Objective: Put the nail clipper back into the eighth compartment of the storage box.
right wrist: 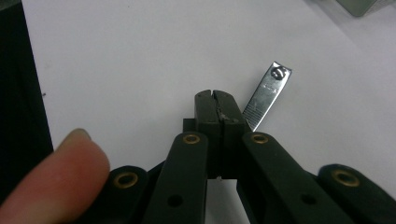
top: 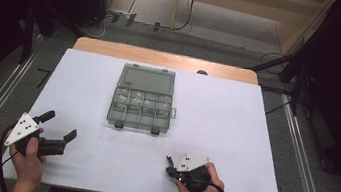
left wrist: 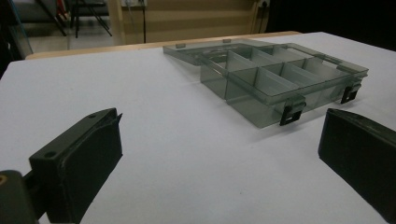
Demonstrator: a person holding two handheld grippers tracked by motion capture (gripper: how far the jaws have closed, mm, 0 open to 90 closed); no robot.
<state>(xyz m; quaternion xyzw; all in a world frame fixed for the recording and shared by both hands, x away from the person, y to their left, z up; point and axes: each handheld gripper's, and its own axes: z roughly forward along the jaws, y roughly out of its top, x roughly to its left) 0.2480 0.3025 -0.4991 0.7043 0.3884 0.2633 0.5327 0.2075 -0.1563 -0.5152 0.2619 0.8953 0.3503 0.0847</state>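
A: Why does the right gripper (right wrist: 218,100) sit so low near the table's front edge?

B: Its jaws are pressed together on a nail clipper (right wrist: 266,95), whose chrome, finely ridged lever sticks out at one o'clock, probably for carrying to the compartment box (top: 142,99) at eleven o'clock.

A: And the left gripper (top: 59,127)?

B: Spread wide, holding nothing, aimed at the smoky, clear box, likely ready to steady it.

Right gripper (right wrist: 217,100) jaws pinch a metal nail clipper (right wrist: 267,95).
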